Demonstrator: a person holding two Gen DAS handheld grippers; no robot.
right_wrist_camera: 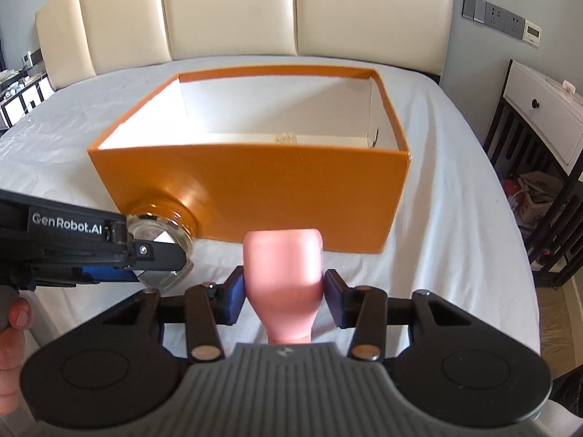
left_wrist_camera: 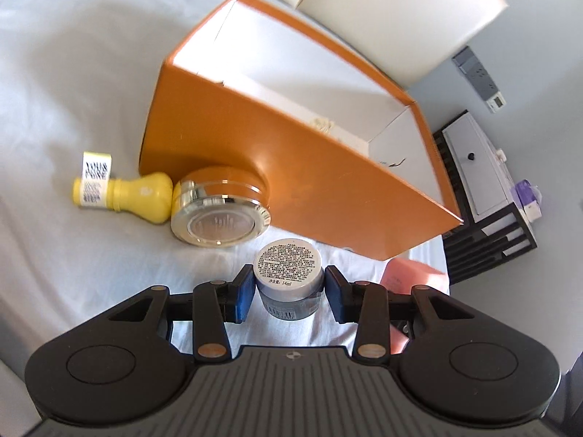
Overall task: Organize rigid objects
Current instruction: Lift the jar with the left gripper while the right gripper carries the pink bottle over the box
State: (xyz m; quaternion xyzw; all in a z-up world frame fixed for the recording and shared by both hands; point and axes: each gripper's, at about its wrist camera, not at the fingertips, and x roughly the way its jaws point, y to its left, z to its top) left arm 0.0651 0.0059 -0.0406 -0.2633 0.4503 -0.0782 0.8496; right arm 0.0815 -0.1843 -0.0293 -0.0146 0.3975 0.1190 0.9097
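Observation:
An open orange box (left_wrist_camera: pixel 291 167) with a white inside stands on the white bed sheet; it also shows in the right wrist view (right_wrist_camera: pixel 255 189). My left gripper (left_wrist_camera: pixel 289 293) brackets a small grey jar (left_wrist_camera: pixel 289 276) with a printed label; both pads touch or nearly touch its sides. A gold-rimmed round jar (left_wrist_camera: pixel 218 211) and a yellow bottle (left_wrist_camera: pixel 124 193) lie by the box's front wall. My right gripper (right_wrist_camera: pixel 284 287) is shut on a pink bottle (right_wrist_camera: pixel 284 276), held just in front of the box. The left gripper (right_wrist_camera: pixel 91 251) shows at the left of the right wrist view.
A cream padded headboard (right_wrist_camera: pixel 233 11) rises behind the box. A white nightstand (right_wrist_camera: pixel 543 109) on a black frame stands to the right of the bed. The pink bottle (left_wrist_camera: pixel 411 276) shows at the right in the left wrist view.

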